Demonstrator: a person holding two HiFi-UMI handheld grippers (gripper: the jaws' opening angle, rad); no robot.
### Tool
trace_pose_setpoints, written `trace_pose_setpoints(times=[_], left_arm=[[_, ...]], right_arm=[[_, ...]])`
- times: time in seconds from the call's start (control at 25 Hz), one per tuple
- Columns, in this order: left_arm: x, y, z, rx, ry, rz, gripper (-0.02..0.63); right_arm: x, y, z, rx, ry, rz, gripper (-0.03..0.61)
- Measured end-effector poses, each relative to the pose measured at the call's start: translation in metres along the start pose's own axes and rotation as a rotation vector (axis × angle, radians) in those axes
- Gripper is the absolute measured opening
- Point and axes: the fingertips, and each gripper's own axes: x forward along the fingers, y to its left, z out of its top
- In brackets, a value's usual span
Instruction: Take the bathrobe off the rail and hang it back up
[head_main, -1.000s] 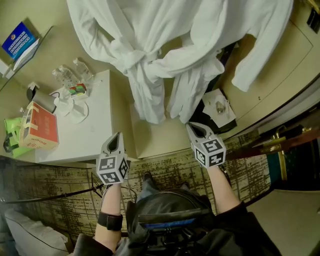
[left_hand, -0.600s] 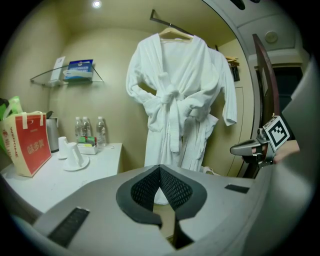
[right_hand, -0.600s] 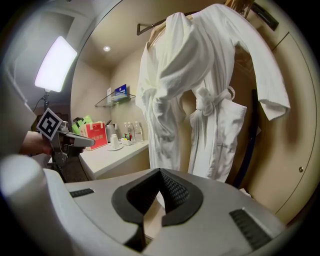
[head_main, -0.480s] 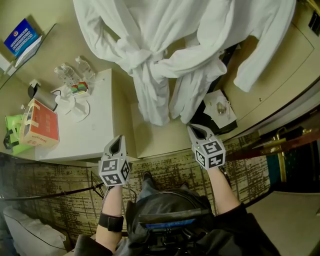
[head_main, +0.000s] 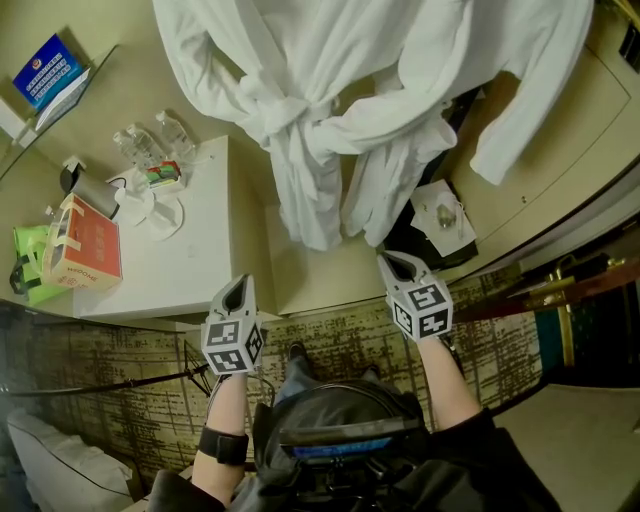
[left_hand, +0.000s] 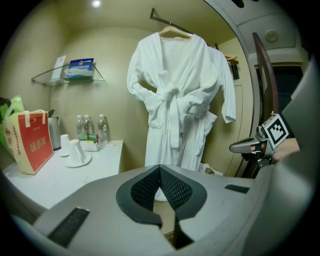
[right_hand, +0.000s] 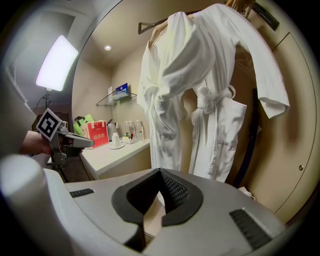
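Bathrobe (left_hand: 172, 95) hangs on the rail (left_hand: 165, 21) at twelve o'clock, long axis upright, hem down. Left gripper (head_main: 240, 283) and right gripper (head_main: 393, 259): jaws together, empty. Red bag (left_hand: 30, 142) keeps its contents hidden.

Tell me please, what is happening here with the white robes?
A person stands in front of two white bathrobes that hang on hangers from the rail. The person holds a tool in each hand: the left tool and the right tool are both shut and empty, and they point toward the robes without touching them. No robe has been taken down yet. On the left is a white counter with a red bag.
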Motion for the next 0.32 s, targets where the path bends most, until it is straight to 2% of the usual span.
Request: trace_pose_setpoints(times=[0.32], left_arm=[[-0.0058, 0.0028, -0.0024, 0.004, 0.009, 0.004, 0.000]], right_arm=[[-0.0014, 0.0029, 0.0010, -0.001, 0.004, 0.000, 0.015]])
